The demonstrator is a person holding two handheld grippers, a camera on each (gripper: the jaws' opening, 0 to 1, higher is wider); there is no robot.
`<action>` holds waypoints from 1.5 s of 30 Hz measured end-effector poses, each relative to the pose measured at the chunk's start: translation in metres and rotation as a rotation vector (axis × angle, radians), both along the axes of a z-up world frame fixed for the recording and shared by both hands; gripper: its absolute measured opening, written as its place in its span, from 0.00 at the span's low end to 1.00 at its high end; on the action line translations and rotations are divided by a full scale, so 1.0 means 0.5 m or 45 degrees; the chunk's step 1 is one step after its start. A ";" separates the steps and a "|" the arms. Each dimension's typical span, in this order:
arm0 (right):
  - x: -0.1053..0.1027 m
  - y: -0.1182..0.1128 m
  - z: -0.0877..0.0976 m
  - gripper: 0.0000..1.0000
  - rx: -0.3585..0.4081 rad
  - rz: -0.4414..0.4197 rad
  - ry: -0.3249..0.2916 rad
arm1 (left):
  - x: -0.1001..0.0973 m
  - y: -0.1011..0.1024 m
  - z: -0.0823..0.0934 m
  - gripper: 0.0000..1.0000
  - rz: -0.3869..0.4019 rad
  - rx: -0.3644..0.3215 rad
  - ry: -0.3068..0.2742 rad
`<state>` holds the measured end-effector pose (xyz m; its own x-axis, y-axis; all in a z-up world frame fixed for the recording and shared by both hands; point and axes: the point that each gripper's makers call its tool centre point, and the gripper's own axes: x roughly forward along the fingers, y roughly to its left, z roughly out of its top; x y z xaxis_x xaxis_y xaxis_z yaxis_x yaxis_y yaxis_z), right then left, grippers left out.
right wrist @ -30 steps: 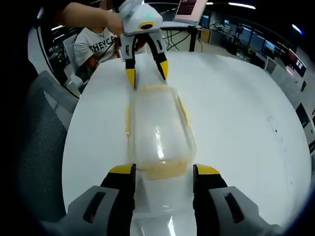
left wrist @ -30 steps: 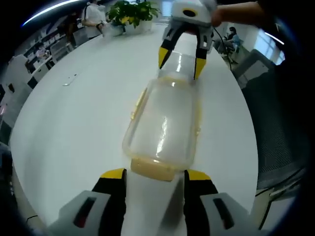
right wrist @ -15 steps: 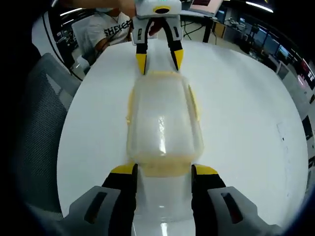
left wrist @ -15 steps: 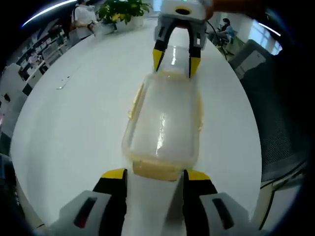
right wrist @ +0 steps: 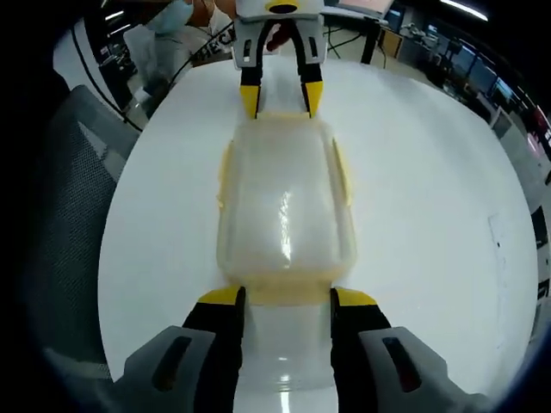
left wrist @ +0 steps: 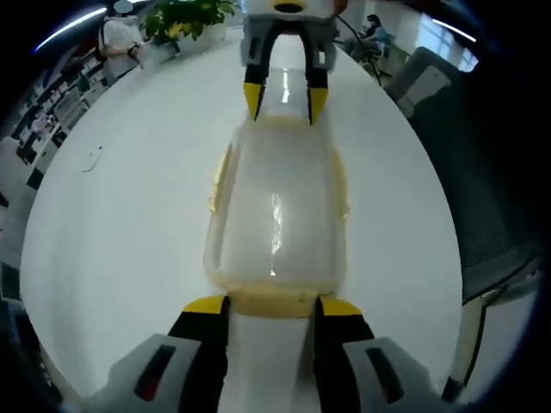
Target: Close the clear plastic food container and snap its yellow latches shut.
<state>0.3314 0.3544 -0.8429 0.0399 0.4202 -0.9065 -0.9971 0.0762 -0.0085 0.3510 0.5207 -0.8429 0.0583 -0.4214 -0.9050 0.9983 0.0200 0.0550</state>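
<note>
A clear plastic food container (left wrist: 275, 206) lies lengthwise on the white table with its lid on. Yellow latches show along its sides (left wrist: 219, 176) and at its near end (left wrist: 274, 301). My left gripper (left wrist: 274, 308) is open, its yellow-tipped jaws flanking that end latch. My right gripper (left wrist: 284, 100) stands open at the far end, tips at the container's edge. In the right gripper view the same container (right wrist: 284, 202) runs away from my right gripper (right wrist: 288, 298), whose jaws straddle its end latch (right wrist: 287, 295). The left gripper (right wrist: 281, 98) faces it at the far end.
The round white table (left wrist: 112, 249) drops off at a curved edge on both sides. A grey mesh chair (right wrist: 77, 172) stands close by the table. A small object (left wrist: 90, 159) lies on the table. Potted plants (left wrist: 176, 17) and a seated person (right wrist: 172, 39) sit beyond.
Both grippers have closed in on the container's two ends and lined up along it. Each pair of jaws now flanks an end latch. The container has stayed in place.
</note>
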 end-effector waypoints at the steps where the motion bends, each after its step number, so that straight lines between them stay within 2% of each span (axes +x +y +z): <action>1: 0.001 0.000 -0.002 0.38 -0.012 0.005 -0.004 | 0.000 -0.001 -0.001 0.34 -0.006 0.004 -0.002; 12: 0.002 0.000 -0.019 0.38 -0.181 0.039 0.002 | -0.001 -0.006 -0.007 0.33 -0.033 0.015 0.028; 13: 0.004 0.001 -0.018 0.38 -0.182 0.003 0.018 | -0.001 -0.006 -0.008 0.33 -0.020 0.005 0.044; 17: 0.006 -0.001 -0.017 0.38 -0.148 -0.004 0.017 | -0.005 -0.014 -0.005 0.33 -0.012 0.010 0.041; 21: 0.004 0.000 -0.016 0.39 -0.134 0.031 0.015 | -0.004 -0.015 -0.008 0.33 -0.012 0.099 0.046; 24: 0.003 0.003 -0.017 0.39 -0.190 0.042 0.017 | 0.002 -0.014 -0.010 0.34 -0.037 0.155 0.047; 27: 0.005 0.000 -0.019 0.39 -0.202 0.038 0.017 | 0.003 -0.011 -0.010 0.34 -0.046 0.151 0.050; 30: 0.003 -0.002 -0.014 0.39 -0.152 0.024 0.015 | 0.000 -0.011 -0.009 0.34 -0.053 0.125 0.041; 33: 0.002 -0.004 -0.013 0.38 -0.102 0.021 0.005 | -0.001 -0.011 -0.008 0.33 -0.052 0.062 0.037; 36: 0.002 0.000 -0.015 0.37 -0.099 0.049 0.000 | -0.006 -0.013 -0.009 0.33 -0.038 0.055 0.035; 40: 0.001 0.000 -0.014 0.37 -0.111 0.074 -0.001 | -0.017 -0.017 -0.008 0.33 -0.018 0.101 0.021; 45: 0.004 -0.002 -0.009 0.37 -0.096 0.097 -0.031 | -0.015 -0.013 0.004 0.33 0.012 0.071 0.038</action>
<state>0.3332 0.3534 -0.8475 0.0328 0.3535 -0.9349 -0.9994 -0.0014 -0.0355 0.3435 0.5143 -0.8411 0.0345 -0.3700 -0.9284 0.9993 0.0275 0.0262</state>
